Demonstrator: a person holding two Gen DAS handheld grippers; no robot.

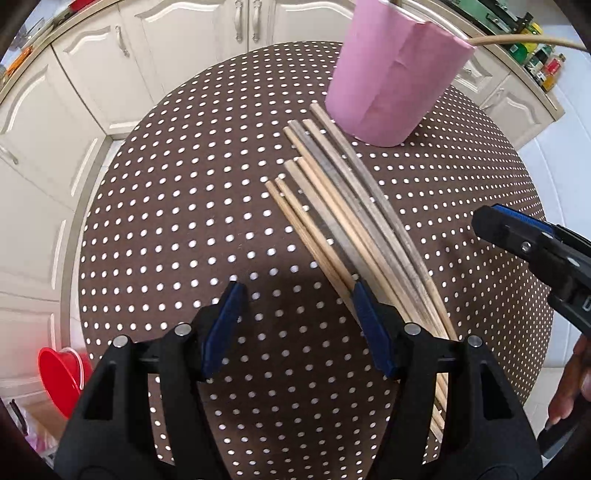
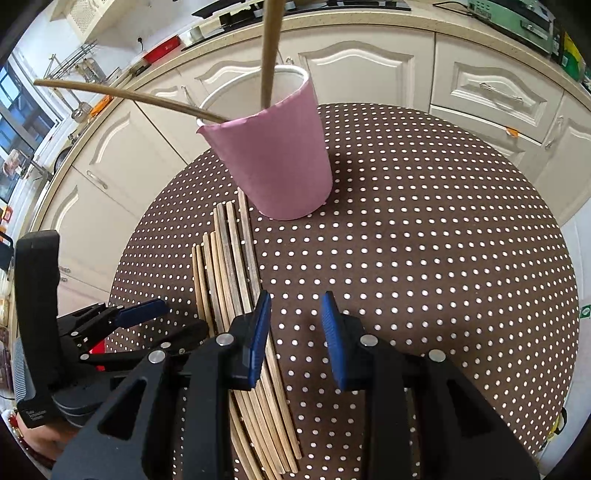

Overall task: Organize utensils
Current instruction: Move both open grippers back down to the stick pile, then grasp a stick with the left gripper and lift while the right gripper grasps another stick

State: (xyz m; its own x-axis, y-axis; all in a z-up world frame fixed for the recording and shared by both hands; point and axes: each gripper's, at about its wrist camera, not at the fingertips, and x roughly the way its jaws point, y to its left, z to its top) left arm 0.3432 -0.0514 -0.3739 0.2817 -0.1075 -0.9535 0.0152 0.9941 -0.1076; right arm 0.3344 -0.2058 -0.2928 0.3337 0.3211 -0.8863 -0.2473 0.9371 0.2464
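A round table point(image 1: 184, 206) covered in brown cloth with white dots is seen in both views. Cream cabinet doors point(image 2: 369, 70) with metal handles are seen behind it, under a countertop point(image 2: 369, 27). A red bucket point(image 1: 61, 376) is seen on the floor by the table.

The near ends of the chopsticks point(image 1: 354, 229) are hidden beneath the left claw point(image 1: 295, 295); the pink cup point(image 1: 391, 74) is cut off at the rim by the top edge; the bottles point(image 1: 546, 66) are too small to be told apart.
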